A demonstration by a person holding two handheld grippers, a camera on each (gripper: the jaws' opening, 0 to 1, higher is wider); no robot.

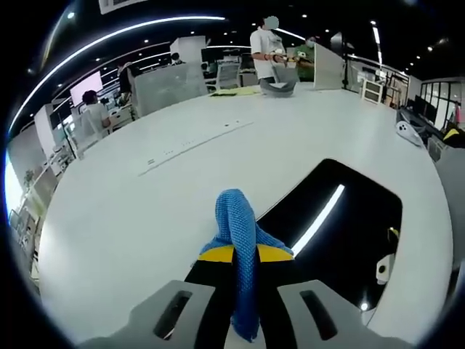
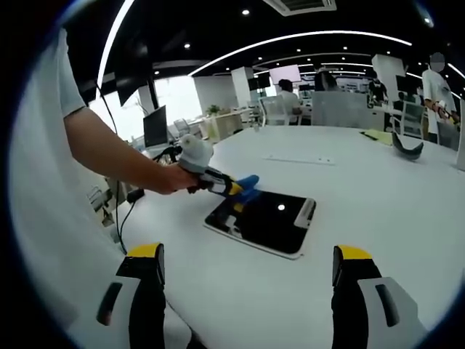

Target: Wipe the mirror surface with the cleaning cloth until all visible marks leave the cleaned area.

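In the left gripper view, the left gripper (image 1: 245,254) clamps the blue cleaning cloth (image 1: 238,240) just short of the mirror (image 1: 349,240) at two o'clock on the white table (image 1: 145,203) — wiping looks barely begun, so next comes pressing the cloth onto the glass — while the right gripper (image 2: 247,280) hangs wide apart, empty.

We see a large white round counter (image 2: 378,196); a dark rectangular mirror (image 2: 265,222) lies flat at centre frame on it.
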